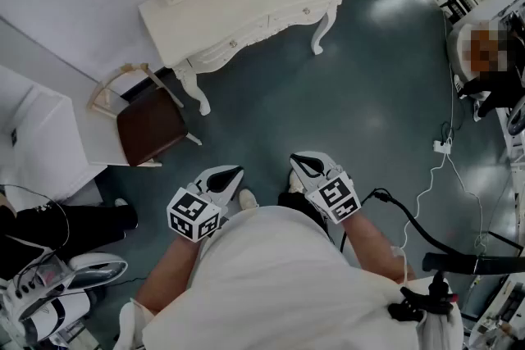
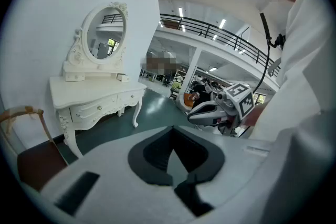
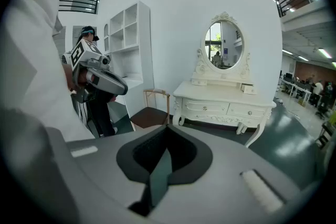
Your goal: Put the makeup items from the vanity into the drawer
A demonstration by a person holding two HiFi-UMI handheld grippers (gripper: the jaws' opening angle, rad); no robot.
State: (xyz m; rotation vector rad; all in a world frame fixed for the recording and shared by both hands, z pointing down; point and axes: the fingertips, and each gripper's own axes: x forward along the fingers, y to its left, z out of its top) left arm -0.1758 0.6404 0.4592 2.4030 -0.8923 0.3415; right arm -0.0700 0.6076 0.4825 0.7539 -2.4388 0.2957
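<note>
The white vanity (image 1: 246,8) with its oval mirror (image 3: 224,44) stands against the wall a few steps ahead of me. Its front drawers (image 3: 228,110) are shut. I cannot make out any makeup items on its top from here; only two small white boxes (image 3: 248,89) show beside the mirror. My left gripper (image 1: 234,173) and right gripper (image 1: 299,163) are held close to my body, side by side above the floor. On each the jaws are shut with nothing between them. From the left gripper (image 2: 172,139) the other one shows to the right, and from the right gripper (image 3: 165,152) its partner appears at the left.
A wooden chair with a brown seat (image 1: 152,127) stands left of the vanity, beside a white shelf unit (image 3: 128,39). Another person's legs (image 1: 66,225) are at my left. White and black cables (image 1: 435,176) lie on the green floor at right, near a seated person (image 1: 492,82).
</note>
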